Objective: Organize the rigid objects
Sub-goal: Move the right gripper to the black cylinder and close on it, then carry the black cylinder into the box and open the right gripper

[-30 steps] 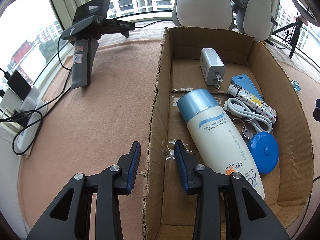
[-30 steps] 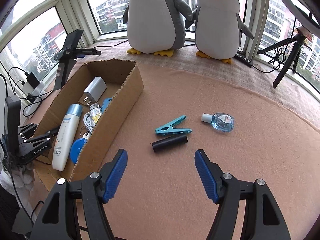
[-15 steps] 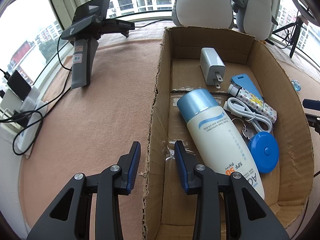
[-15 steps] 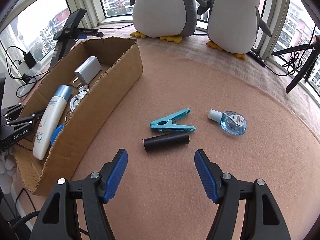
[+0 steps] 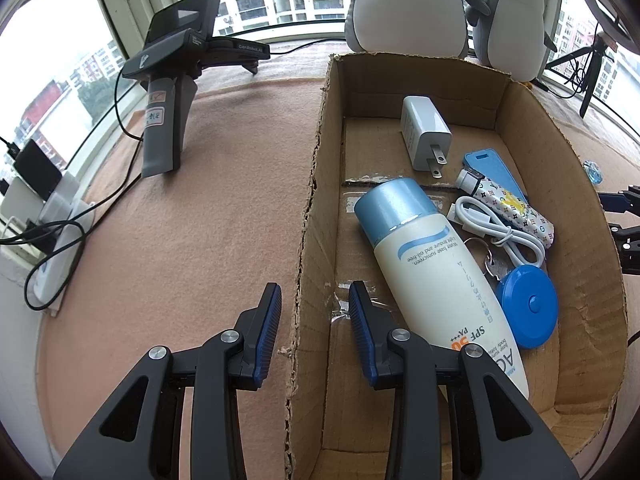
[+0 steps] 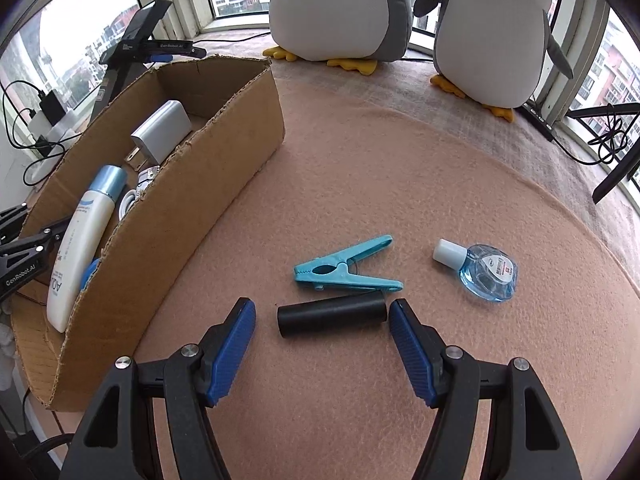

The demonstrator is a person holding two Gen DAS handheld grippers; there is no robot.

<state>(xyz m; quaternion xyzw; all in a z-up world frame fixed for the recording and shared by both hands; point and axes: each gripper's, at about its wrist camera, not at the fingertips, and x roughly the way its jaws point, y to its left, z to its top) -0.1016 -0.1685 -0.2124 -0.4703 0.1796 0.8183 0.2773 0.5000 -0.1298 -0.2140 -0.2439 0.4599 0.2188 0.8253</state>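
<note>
Fuzzy peach felt (image 6: 360, 168) is lying underneath. The right gripper (image 6: 322, 314) is gaping around a matte black cylinder (image 6: 332, 315), pads clear. The left gripper (image 5: 314, 308) is straddling the ragged cardboard box wall (image 5: 310, 240), nearly closed.

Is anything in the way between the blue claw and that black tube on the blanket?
Nothing visible is. The right gripper stands open with the black tube lying crosswise just ahead of its fingertips, on bare cloth. The teal clothespin lies just behind the tube, close to it.
</note>
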